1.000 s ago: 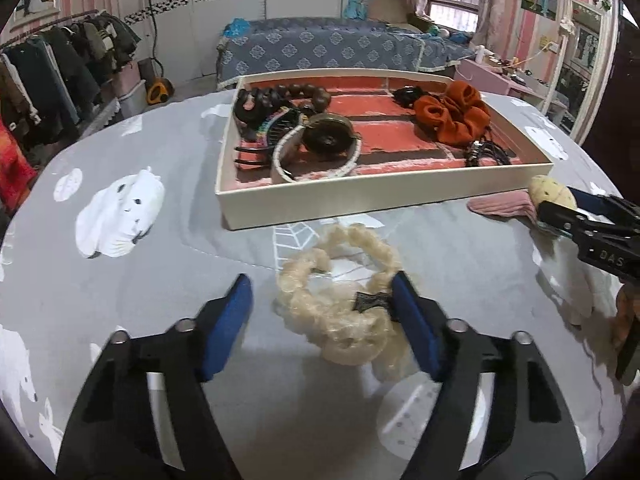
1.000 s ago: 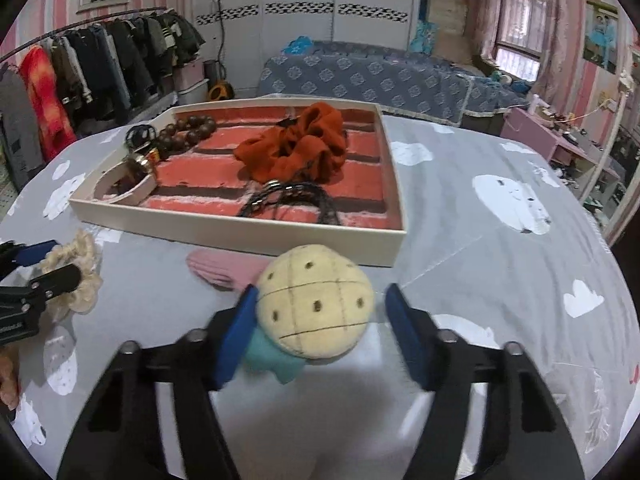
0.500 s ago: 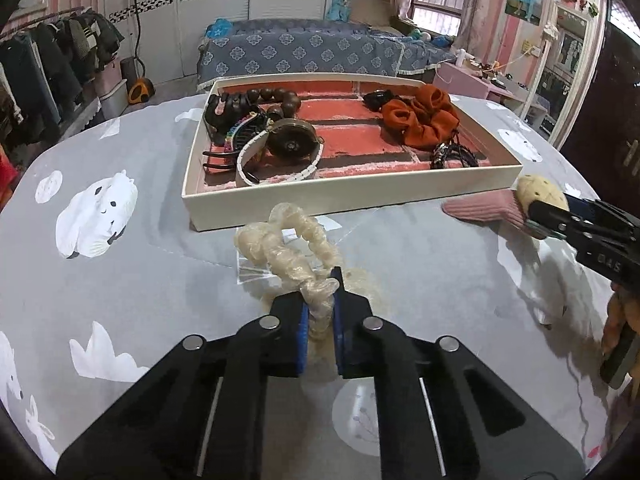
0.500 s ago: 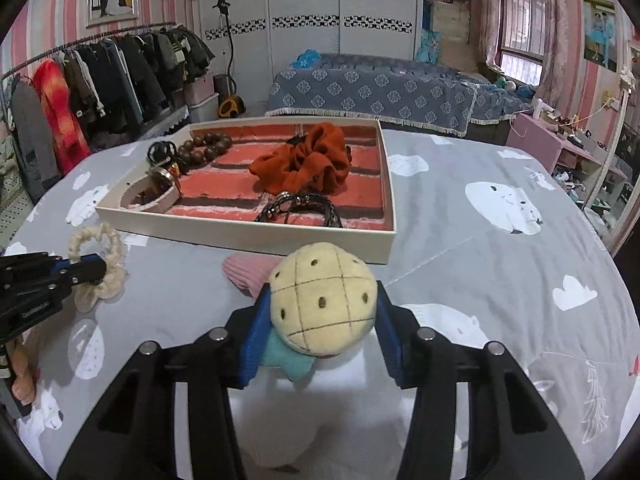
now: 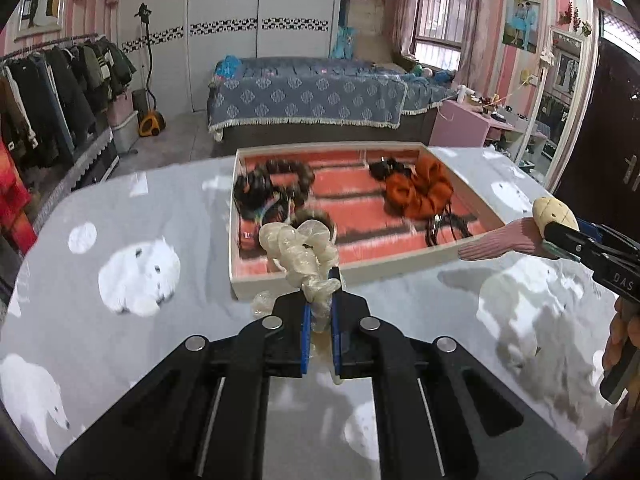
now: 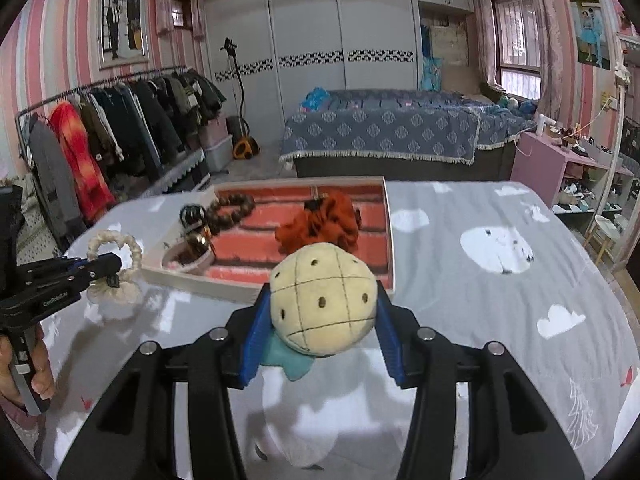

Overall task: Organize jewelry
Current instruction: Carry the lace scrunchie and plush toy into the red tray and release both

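Left gripper (image 5: 319,312), spread a second ago, now pinches the scrunchie (image 5: 301,250) lifted mid-frame toward the tray (image 5: 288,280), right gripper (image 6: 320,330) clamping the plush (image 6: 322,300).

Both grippers, left gripper (image 5: 319,328) and right gripper (image 6: 320,332), are matte black linkages with round silver screws and blue pads inside the fingers. White lettering marks their sides; bare fingers wrap each handle.
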`<state>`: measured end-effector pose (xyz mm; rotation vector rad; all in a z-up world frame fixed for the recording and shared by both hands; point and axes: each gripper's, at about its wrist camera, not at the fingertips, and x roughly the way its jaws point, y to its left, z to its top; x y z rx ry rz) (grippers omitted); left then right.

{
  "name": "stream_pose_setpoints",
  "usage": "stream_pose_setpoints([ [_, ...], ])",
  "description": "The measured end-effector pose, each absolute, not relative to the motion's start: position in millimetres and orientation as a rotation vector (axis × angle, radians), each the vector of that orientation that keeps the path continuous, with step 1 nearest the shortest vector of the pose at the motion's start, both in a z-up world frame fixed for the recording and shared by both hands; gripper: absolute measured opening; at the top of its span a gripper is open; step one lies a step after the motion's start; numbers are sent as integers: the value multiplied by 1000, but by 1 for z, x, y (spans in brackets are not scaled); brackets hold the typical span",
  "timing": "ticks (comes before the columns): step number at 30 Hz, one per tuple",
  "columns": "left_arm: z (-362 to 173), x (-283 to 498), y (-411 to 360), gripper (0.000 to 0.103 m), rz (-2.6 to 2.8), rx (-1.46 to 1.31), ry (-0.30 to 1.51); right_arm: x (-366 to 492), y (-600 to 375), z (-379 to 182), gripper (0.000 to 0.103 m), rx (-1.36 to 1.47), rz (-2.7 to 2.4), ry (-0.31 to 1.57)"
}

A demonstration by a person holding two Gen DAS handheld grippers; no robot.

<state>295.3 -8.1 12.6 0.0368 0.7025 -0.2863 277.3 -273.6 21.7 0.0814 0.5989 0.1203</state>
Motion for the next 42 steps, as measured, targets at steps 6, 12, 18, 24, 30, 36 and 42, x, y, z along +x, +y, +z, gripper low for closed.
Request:
stream_pose_setpoints([
  [6,25,330,-15,6,-301,45,696,307,-274,32,48,115,110,575],
  [12,21,374,-32,6,-316,61,715,344,-276,28,48,148,82,559],
  [18,-8,409,-43,6,-292,75,771,378,-264,-2,48,72,60,625],
  [24,-22,418,-35,8,-232,86,758,395,-260,-27,49,27,45,688],
  [30,-31,421,-32,9,-204,86,762,404,-259,-39,49,19,30,711],
  [36,-28,417,-31,18,-181,85,755,401,-257,-37,56,1,38,715],
  [42,-15,402,-25,52,-159,81,718,387,-269,-17,71,58,49,685],
])
